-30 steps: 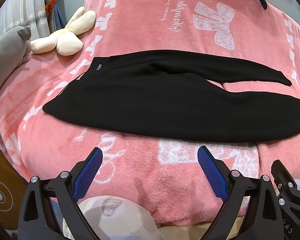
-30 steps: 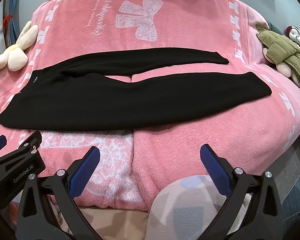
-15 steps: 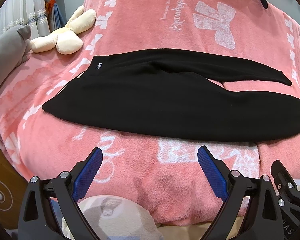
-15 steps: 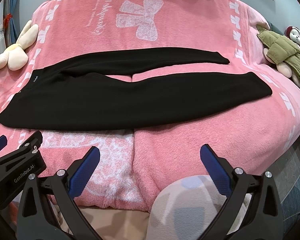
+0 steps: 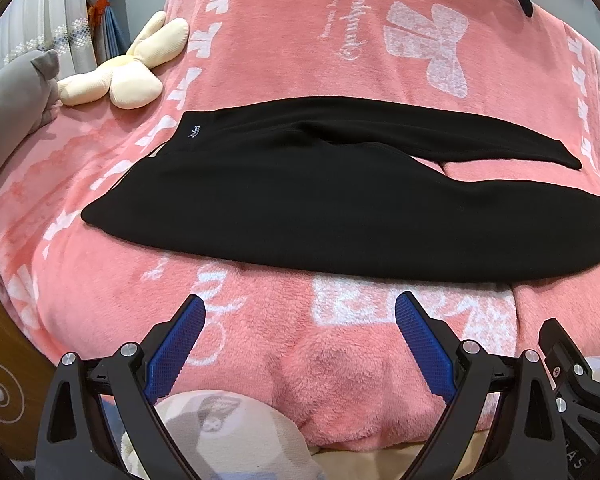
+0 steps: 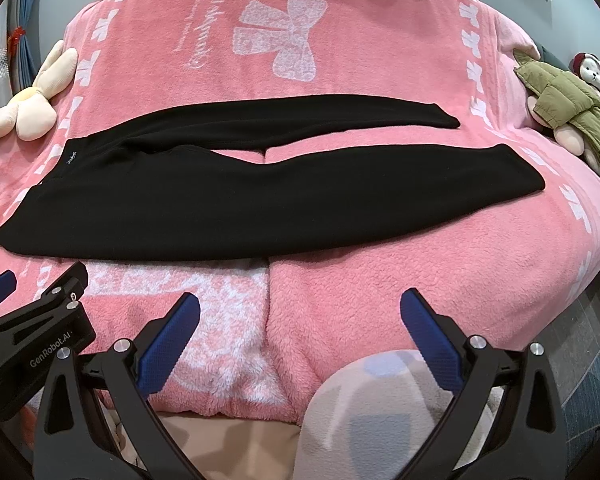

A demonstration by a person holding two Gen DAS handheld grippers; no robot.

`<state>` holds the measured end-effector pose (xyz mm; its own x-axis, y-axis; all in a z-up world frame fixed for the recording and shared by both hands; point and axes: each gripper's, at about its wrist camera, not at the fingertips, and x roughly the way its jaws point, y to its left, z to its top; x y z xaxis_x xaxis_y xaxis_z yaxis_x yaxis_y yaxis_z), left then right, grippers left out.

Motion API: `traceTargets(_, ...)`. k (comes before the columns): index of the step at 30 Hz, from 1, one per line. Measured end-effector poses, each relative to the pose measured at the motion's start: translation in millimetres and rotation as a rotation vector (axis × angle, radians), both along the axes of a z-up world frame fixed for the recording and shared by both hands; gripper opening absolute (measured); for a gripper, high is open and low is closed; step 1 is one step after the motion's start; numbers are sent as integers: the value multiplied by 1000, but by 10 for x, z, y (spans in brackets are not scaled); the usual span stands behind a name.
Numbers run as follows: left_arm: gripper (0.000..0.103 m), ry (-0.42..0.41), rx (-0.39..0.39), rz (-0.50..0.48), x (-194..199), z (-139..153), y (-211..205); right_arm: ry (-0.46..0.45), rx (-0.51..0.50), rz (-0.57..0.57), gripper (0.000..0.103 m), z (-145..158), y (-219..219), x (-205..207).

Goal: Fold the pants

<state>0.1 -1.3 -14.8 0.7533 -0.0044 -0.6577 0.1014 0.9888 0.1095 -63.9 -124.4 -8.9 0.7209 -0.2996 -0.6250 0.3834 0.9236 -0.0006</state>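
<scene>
a pink fleece blanket (image 5: 300, 60) w/ white bow and lettering prints covers a bed and fills most of both wrist views. black pants (image 5: 320, 200) lie flat and unfolded across the middle of the blanket, waistband at the left, both legs running to the right. the legs are spread apart w/ a strip of pink showing between them; the far leg is narrower in view, the near leg is wider and ends close to the right side of the bed. a small white logo (image 5: 194, 133) sits at the far corner of the waistband.

a plush toy in an olive puffer jacket (image 6: 568, 100) rests at the right edge of the bed. a cream plush bunny (image 5: 128, 76) lies at the left edge, well apart from the pants. a grey plush (image 5: 12, 96) sits further left, beside curtains (image 5: 72, 12).

left gripper (image 5: 300, 344) hovers over the near edge of the blanket, blue-padded jaws spread wide, nothing between them, short of the pants. right gripper (image 6: 300, 336) is beside it to the right, jaws also spread wide and empty, also short of the pants.
</scene>
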Motion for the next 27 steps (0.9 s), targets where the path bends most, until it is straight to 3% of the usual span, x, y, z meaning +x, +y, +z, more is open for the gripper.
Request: traceTargets(27,93,19,-13,-5,32,17,50,3,-1,1,98,-13,30,18)
